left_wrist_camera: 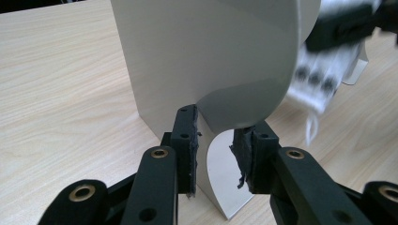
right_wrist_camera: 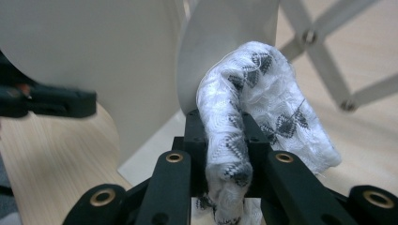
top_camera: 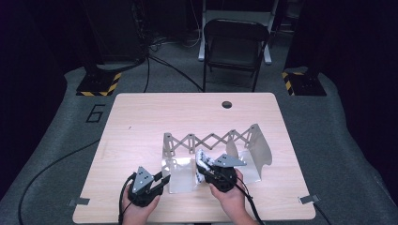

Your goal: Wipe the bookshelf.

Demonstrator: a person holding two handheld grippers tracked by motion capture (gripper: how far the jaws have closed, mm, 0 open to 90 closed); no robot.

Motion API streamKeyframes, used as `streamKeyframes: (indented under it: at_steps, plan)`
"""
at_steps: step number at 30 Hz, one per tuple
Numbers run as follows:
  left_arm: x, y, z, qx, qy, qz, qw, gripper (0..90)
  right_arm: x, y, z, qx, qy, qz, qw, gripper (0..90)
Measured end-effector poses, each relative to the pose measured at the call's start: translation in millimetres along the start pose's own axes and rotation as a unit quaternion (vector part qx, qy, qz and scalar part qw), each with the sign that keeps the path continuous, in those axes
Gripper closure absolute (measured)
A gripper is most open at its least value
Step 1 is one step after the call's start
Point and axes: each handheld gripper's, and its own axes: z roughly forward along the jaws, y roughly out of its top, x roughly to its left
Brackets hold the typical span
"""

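Observation:
A grey metal fold-out rack (top_camera: pixel 211 139) with a scissor linkage and upright divider plates stands on the wooden table (top_camera: pixel 141 122). My left gripper (top_camera: pixel 164 179) (left_wrist_camera: pixel 215 150) is at the rack's near left plate (left_wrist_camera: pixel 202 56). Its jaws straddle that plate's rounded lower corner, open, with a gap showing between the pads. My right gripper (top_camera: pixel 202 164) (right_wrist_camera: pixel 225 140) is shut on a white cloth with black diamonds (right_wrist_camera: pixel 263 93) (top_camera: pixel 202 160). It holds the cloth up against the divider plates (right_wrist_camera: pixel 220 33), beside the linkage (right_wrist_camera: pixel 328 61). The cloth (left_wrist_camera: pixel 319 70) hangs blurred past the plate.
A dark folding chair (top_camera: pixel 234 47) stands on the floor beyond the table's far edge. The tabletop has a round hole (top_camera: pixel 227 104) near the back. Striped stand bases (top_camera: pixel 98 84) (top_camera: pixel 300 83) and cables lie on the grey floor.

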Motion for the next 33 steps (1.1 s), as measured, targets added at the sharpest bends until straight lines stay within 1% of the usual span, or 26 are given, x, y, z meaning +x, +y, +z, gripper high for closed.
streamKeyframes:
  at_steps: [1,3,4,5,7,9,11,12,13,16,18,19,21,22,24,28,29,31,32,33]
  plan:
    - [-0.4,-0.2,0.5,-0.003,0.002,-0.002,1.0000,70.5,-0.3,-4.3,2.9,0.008,-0.001,0.004,1.0000,77.4]
    - [-0.2,-0.1,0.2,-0.001,0.000,-0.002,1.0000,70.5,-1.2,-11.3,8.0,0.021,-0.002,0.002,0.9998,77.4]
    - [-0.6,-0.4,1.0,-0.006,0.004,-0.003,1.0000,70.5,-1.2,-13.8,9.8,0.029,-0.002,0.003,0.9996,77.4]
    - [-0.7,-0.4,1.1,-0.006,0.004,-0.003,1.0000,70.6,-1.3,-15.5,11.2,0.033,-0.002,0.003,0.9994,77.4]
    - [-0.6,-0.5,1.0,-0.006,0.005,-0.002,1.0000,70.6,-2.4,-15.9,12.1,0.033,-0.003,0.000,0.9994,77.4]
    - [-0.6,-0.4,1.1,-0.006,0.004,-0.003,1.0000,70.6,-2.4,-12.3,9.8,0.032,-0.003,0.006,0.9995,77.4]
    - [-0.6,-0.4,1.0,-0.006,0.004,-0.003,1.0000,70.6,-1.9,-3.9,4.2,0.013,0.000,0.008,0.9999,77.4]
    - [0.0,0.0,0.3,0.000,-0.001,-0.002,1.0000,70.7,-1.7,0.6,1.1,0.005,0.000,0.003,1.0000,77.4]
    - [0.0,-0.1,0.5,-0.001,-0.001,-0.002,1.0000,70.6,-0.2,9.0,-4.3,-0.010,0.001,-0.001,0.9999,77.4]
    - [-0.2,-0.3,1.1,-0.004,0.002,-0.004,1.0000,70.7,2.6,28.6,-16.1,-0.042,0.004,-0.009,0.9991,77.4]
    - [-0.1,-0.4,1.1,-0.004,0.002,-0.003,1.0000,70.7,3.6,35.8,-20.3,-0.054,0.004,-0.011,0.9985,77.4]
    - [0.0,-0.4,1.2,-0.003,0.003,-0.003,1.0000,70.7,3.1,37.7,-20.6,-0.055,0.004,-0.014,0.9984,77.4]
    - [1.0,-0.4,1.2,-0.002,0.003,-0.001,1.0000,70.9,2.1,35.0,-17.8,-0.047,0.003,-0.014,0.9988,77.4]
    - [0.8,-0.5,1.3,-0.003,0.002,-0.003,1.0000,71.0,1.8,31.8,-15.3,-0.040,0.002,-0.013,0.9991,77.4]
    - [0.9,-0.6,1.4,-0.004,0.003,-0.003,1.0000,71.0,0.7,22.9,-9.4,-0.027,0.003,-0.012,0.9995,77.4]
    - [1.3,-0.6,1.7,-0.003,0.003,-0.004,1.0000,71.3,-0.5,2.5,2.3,0.004,0.003,0.002,1.0000,77.4]
    - [2.0,-0.2,1.0,0.003,0.000,-0.003,1.0000,71.4,-0.4,-2.2,4.8,0.013,0.002,0.002,0.9999,77.4]
    - [2.4,-0.4,1.3,0.000,0.002,-0.004,1.0000,71.8,-0.2,-9.5,9.2,0.026,0.001,-0.002,0.9997,77.4]
    - [2.4,-0.6,1.6,-0.003,0.004,-0.004,1.0000,72.0,0.4,-11.9,10.3,0.032,0.001,0.001,0.9995,77.4]
    - [2.0,-0.7,2.0,-0.005,0.004,-0.011,0.9999,72.1,0.2,-13.0,10.9,0.032,0.000,-0.001,0.9995,77.4]
